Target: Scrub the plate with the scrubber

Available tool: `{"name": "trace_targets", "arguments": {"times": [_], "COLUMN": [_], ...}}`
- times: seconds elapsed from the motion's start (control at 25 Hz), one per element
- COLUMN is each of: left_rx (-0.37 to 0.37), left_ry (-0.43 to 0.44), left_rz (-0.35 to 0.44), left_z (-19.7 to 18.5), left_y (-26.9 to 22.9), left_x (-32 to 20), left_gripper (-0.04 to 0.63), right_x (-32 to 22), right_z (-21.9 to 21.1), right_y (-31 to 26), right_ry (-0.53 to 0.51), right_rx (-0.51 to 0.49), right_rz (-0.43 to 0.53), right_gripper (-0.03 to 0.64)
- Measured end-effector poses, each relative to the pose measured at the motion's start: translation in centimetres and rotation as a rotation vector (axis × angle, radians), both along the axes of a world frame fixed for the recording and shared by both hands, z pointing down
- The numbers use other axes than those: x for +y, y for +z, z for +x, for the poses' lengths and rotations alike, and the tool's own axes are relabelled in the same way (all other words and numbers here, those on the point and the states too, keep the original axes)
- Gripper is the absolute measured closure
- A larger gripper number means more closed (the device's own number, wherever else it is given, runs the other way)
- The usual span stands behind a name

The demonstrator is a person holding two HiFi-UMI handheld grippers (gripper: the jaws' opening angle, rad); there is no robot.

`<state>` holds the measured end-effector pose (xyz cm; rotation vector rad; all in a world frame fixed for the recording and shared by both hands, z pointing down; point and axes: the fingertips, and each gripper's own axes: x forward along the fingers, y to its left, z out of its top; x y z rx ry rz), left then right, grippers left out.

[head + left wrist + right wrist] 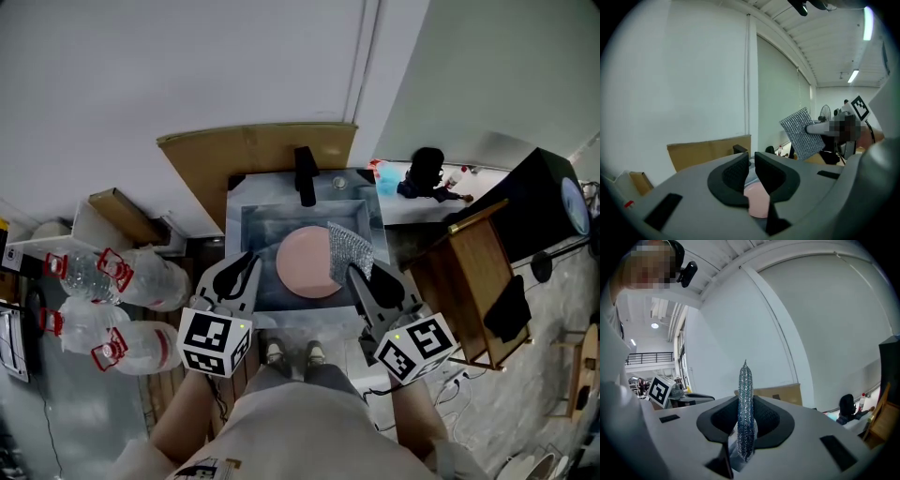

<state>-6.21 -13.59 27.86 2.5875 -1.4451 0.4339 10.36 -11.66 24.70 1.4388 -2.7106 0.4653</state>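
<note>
Our right gripper [745, 405] is clamped on 1 edge of the scrubber [745, 378], a thin metallic mesh pad standing upright between its jaws. It looks light and floppy, so we judge this edge grip leaves most of its face free for rubbing. Our left gripper [751, 161] has its jaws together on nothing. The pink plate [307, 263] sits in the sink [246, 223], just ahead of both grippers. It looks stiff, smooth and probably slippery; we would pinch its rim to steady it.
</note>
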Motion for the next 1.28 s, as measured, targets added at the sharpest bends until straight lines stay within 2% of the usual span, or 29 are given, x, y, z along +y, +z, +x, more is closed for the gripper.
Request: {"name": "trace_targets", "arguments": {"times": [0.2, 0.32, 0.52, 0.84, 1.28], "left_rx": [0.012, 0.017, 0.024, 0.129, 0.145], "left_ry": [-0.062, -0.060, -0.044, -0.062, -0.096], "left_rz": [-0.096, -0.152, -0.270, -0.518, -0.767], "left_z": [-1.3, -1.2, -0.2, 0.4, 1.2], "left_y": [4.1, 7.0, 12.9, 23.4, 35.1], "left_x": [-3.2, -4.7, -6.6, -7.9, -9.3], "left_gripper": [0.448, 0.424, 0.410, 0.402, 0.400], "right_x": [-3.2, -4.6, -6.7, -8.9, -11.3], "right_z": [-1.0, -2.4, -4.8, -7.1, -8.3], "right_y": [2.8, 4.5, 9.5, 19.0, 32.3], "right_ry": [-0.005, -0.030, -0.079, -0.114, -0.128], "right_rx": [0.019, 0.026, 0.058, 0.101, 0.117], "right_rz": [-0.047, -0.078, -0.161, -0.333, -0.581], "right_gripper": [0.509, 0.509, 0.509, 0.509, 0.509]}}
